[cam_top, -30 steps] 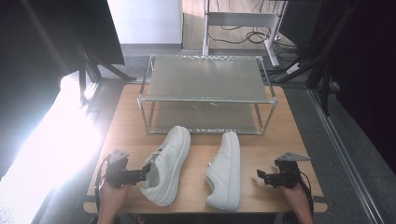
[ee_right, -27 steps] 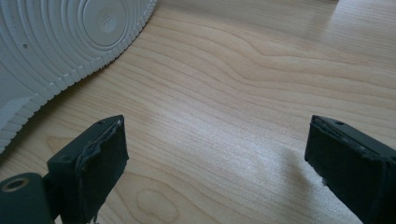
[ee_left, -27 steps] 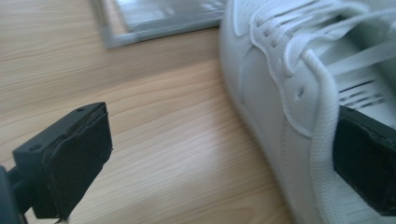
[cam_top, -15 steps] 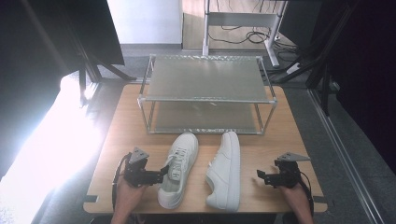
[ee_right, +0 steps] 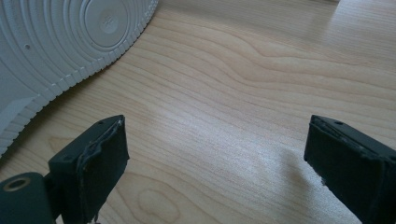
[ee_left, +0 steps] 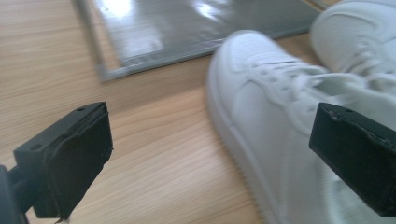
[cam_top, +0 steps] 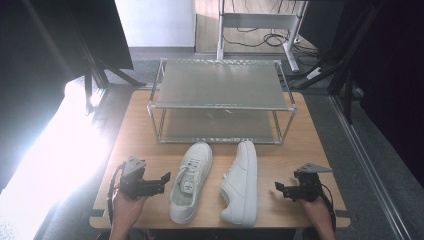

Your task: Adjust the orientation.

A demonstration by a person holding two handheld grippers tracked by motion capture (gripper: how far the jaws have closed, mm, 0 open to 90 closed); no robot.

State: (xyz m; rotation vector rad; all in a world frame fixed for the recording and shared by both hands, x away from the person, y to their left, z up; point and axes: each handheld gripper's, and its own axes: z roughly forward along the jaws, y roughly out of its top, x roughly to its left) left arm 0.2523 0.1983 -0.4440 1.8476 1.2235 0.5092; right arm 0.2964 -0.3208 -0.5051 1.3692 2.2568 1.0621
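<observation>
Smooth matt white leather is seen on left shoe (cam_top: 190, 181); ridged rubber sole on right shoe (ee_right: 60, 42); grained wooden table (ee_right: 243, 93); metal rack (cam_top: 220, 85).

Harsh glare blows out the high view's left side — the near shoe (ee_left: 280, 121) is blurred.

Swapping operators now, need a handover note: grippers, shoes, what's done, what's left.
Left gripper: open, jaws apart, beside the left white lace-up sneaker, not gripping it.
Right gripper: open, empty, over bare wooden table, clear of the right white sneaker, which lies tipped on its side, ribbed sole facing this gripper.
Both shoes sit in front of the two-tier metal wire rack; its shelves hold nothing.
Done: no shoe on the rack.
Left: probably grasp each sneaker and shelve it, left one first.
</observation>
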